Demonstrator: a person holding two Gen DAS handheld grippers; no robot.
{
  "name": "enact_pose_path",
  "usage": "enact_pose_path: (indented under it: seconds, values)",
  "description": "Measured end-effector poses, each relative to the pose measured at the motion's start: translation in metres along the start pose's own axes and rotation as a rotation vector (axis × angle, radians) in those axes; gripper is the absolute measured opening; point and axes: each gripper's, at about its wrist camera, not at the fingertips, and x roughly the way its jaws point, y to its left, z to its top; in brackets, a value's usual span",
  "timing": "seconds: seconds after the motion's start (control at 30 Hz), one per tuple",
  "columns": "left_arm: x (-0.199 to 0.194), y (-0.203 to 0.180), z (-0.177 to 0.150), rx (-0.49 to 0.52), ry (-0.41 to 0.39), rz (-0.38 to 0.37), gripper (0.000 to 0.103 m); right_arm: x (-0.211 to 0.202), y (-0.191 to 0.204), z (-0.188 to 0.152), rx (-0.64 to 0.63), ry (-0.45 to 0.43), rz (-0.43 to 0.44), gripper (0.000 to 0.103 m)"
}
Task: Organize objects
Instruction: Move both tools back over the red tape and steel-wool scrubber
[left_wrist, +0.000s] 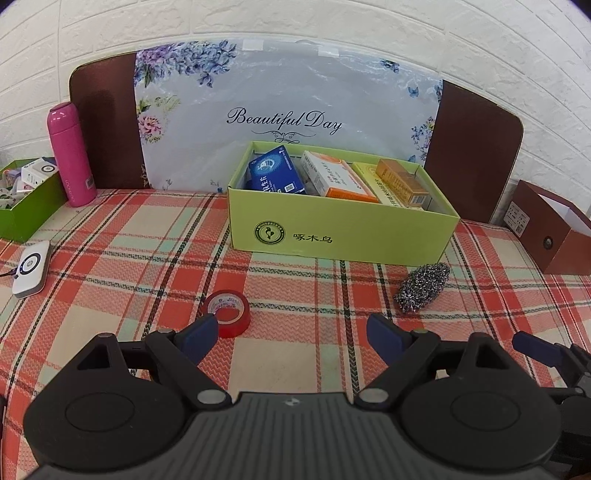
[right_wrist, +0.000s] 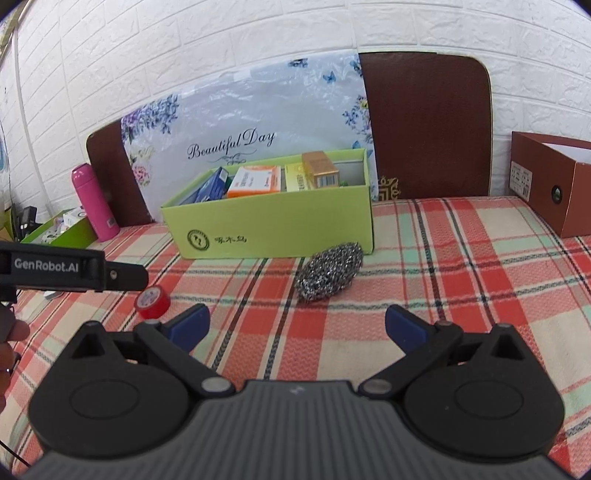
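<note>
Both grippers are held spread and empty above the plaid cloth (left_wrist: 110, 236). The left gripper (left_wrist: 291, 332) is poised just near of the red tape (left_wrist: 228, 312), its left fingertip overlapping the roll in view. The right gripper (right_wrist: 295, 325) is aimed at the steel scourer (right_wrist: 330, 270), which lies just in front of the green box (left_wrist: 340, 229) of medicine packs

Home: plaid tablecloth (left_wrist: 110, 236), pink flask (left_wrist: 70, 155), white brick wall (left_wrist: 332, 22).
</note>
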Motion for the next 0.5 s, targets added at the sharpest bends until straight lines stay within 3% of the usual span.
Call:
enact_pose_path:
  seconds: [0.23,0.5]
  values:
    - [0.006,0.019,-0.011,-0.026,0.027,0.02,0.09,0.004,0.01,-0.007,-0.07,0.025,-0.034,0.103]
    - [0.036,0.082,-0.024,-0.16,0.074,0.076,0.09,0.015,0.01,-0.014,-0.064,0.068,-0.031,0.103]
